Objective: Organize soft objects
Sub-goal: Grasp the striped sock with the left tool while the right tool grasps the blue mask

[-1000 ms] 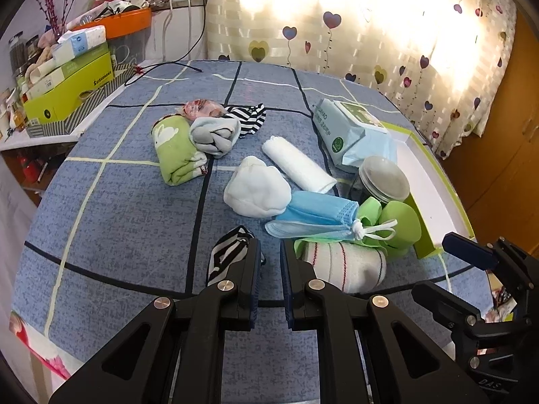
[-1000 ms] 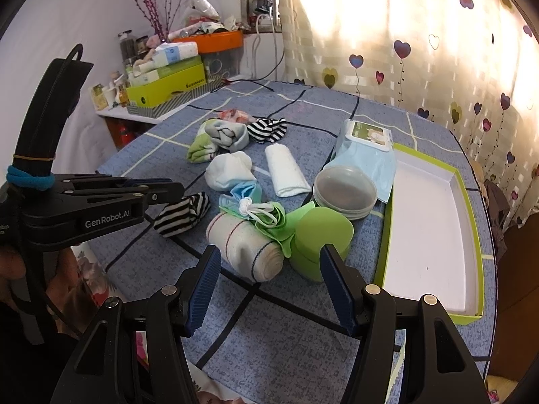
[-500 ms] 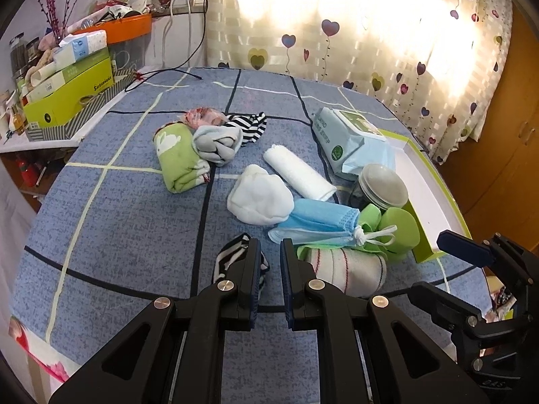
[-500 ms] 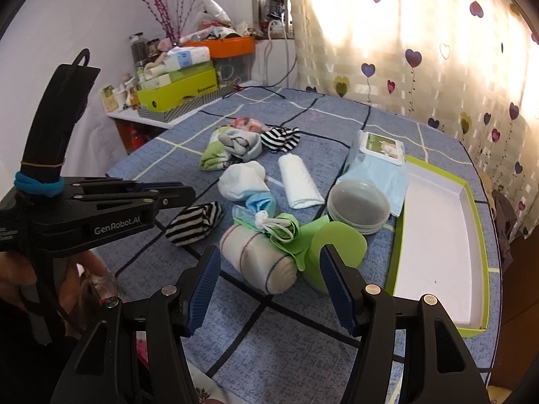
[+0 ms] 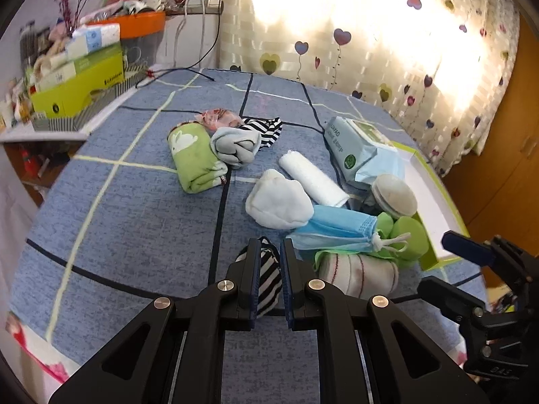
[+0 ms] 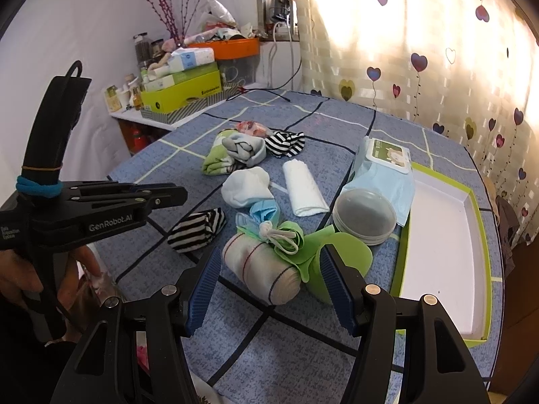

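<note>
Bench [image 6: 303, 353], blue cloth with dark and pale grid lines; contents listed left to right.

- Left tongs [image 5: 269, 252]: jaws closed together, nothing gripped; tips hover above a rolled black-and-white striped sock [image 6: 197, 230], which lies on the cloth at the near left.
- Green rolled towel [image 5: 193, 160], far left of the pile, touching a grey sock bundle [image 5: 235, 143].
- Pink patterned item [image 5: 219, 118] and second striped piece [image 5: 266, 128] just behind the grey bundle.
- White sock ball [image 6: 246, 185], centre; white rolled cloth [image 6: 303, 190] just beside it on the right.
- Blue face mask [image 5: 337, 232] lying over a cream roll with red stripes [image 6: 266, 269]; green cloth [image 6: 289, 239] and white ear loops on top.
- Right tongs [image 6: 269, 286]: jaws wide apart, empty, straddling the cream roll without touching it.
- Green cup [image 6: 343, 259] on its side, near the roll.
- Round clear lidded container [image 6: 363, 217].
- Wet-wipes pack [image 6: 384, 168].
- Green-edged white tray [image 6: 481, 235], far right, lying flat.
</note>
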{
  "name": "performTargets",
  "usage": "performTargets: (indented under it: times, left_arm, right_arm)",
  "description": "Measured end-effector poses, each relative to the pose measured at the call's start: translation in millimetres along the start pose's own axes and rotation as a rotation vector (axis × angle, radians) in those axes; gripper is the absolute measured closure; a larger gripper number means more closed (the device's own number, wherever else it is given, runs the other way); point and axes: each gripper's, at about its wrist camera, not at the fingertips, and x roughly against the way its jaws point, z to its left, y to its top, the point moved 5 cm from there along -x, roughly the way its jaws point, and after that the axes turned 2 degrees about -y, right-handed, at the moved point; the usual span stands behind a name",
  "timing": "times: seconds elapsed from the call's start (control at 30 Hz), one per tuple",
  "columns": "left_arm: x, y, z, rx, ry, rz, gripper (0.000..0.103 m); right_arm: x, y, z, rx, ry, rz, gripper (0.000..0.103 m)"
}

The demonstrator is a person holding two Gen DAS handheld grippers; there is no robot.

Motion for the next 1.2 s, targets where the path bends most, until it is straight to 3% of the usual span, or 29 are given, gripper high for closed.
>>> performTargets:
  times: [0.37, 0.47, 0.73, 0.93, 1.2]
  left_arm:
    - [-9, -5, 14, 0.031, -0.038, 0.031, 0.09]
    - [-13, -8, 15, 0.024, -0.05, 0.046, 0.073]
    - [-25, -13, 24, 0.002, -0.046, 0.082, 0.071]
    - [-38, -20, 24, -0.007, -0.078, 0.124, 0.071]
    - [-52, -26, 21, -0.015, -0.093, 0.164, 0.071]
  right_arm:
    - [-24, 15, 11, 0.073, 0.003, 0.022, 0.042]
    - [-36, 21, 17, 0.106, 0.003, 0.036, 0.042]
    - [-77, 30, 22, 0.174, -0.001, 0.118, 0.043]
    - [-96, 28, 20, 0.193, -0.004, 0.17, 0.08]
    - [-84, 41, 5, 0.129, 0.017, 0.11, 0.087]
